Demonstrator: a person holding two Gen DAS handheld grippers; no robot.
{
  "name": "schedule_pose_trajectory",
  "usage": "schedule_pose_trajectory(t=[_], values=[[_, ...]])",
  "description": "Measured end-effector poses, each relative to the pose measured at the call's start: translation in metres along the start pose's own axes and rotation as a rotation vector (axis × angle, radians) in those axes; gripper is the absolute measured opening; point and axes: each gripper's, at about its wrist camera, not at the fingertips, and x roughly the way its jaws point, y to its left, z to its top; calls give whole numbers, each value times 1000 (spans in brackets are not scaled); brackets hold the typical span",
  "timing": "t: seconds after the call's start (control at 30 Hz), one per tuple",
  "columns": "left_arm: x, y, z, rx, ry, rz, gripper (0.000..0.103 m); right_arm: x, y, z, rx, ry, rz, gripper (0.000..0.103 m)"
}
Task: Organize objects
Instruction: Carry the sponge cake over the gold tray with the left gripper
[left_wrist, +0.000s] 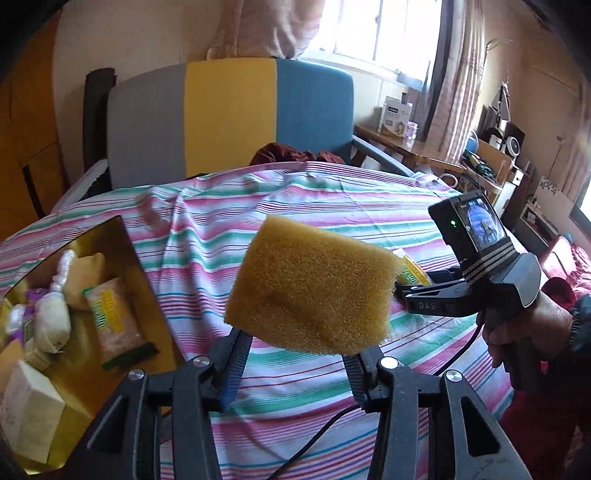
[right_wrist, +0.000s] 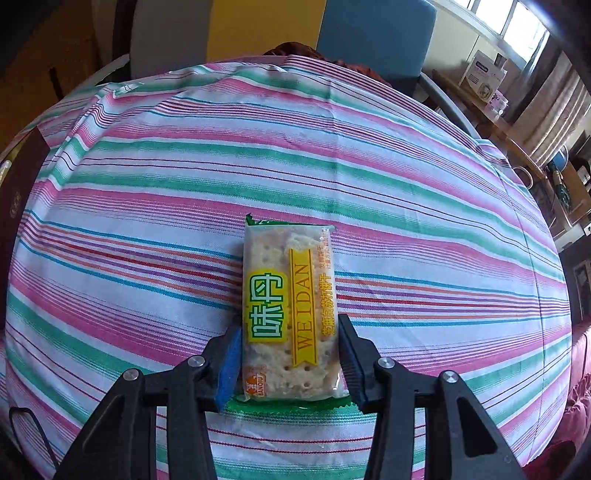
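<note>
Left claw (left_wrist: 295, 354) clamped on yellow sponge (left_wrist: 314, 288) — right claw (right_wrist: 288, 354) pinching cracker packet (right_wrist: 288, 314)

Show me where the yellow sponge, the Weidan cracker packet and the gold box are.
yellow sponge (left_wrist: 314, 291): left wrist view, middle of its porous front face.
cracker packet (right_wrist: 290, 314): right wrist view, centre of the printed wrapper.
gold box (left_wrist: 110, 236): left wrist view, bare inner wall near its far corner.

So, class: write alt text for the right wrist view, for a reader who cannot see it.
The right gripper clamps a cracker packet marked WEIDAN by its long sides, over a striped cloth in pink, green and white. A blue chair back stands behind.
</note>
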Motion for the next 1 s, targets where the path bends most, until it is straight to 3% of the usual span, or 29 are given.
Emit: schedule_pose_trajectory(t=[0.43, 1.0], values=[[-33, 44, -1, -79, -32, 91, 48, 2, 3, 1, -9, -23, -1, 48], [-53, 97, -26, -153, -20, 218, 48, 0, 10, 1, -64, -41, -41, 48]])
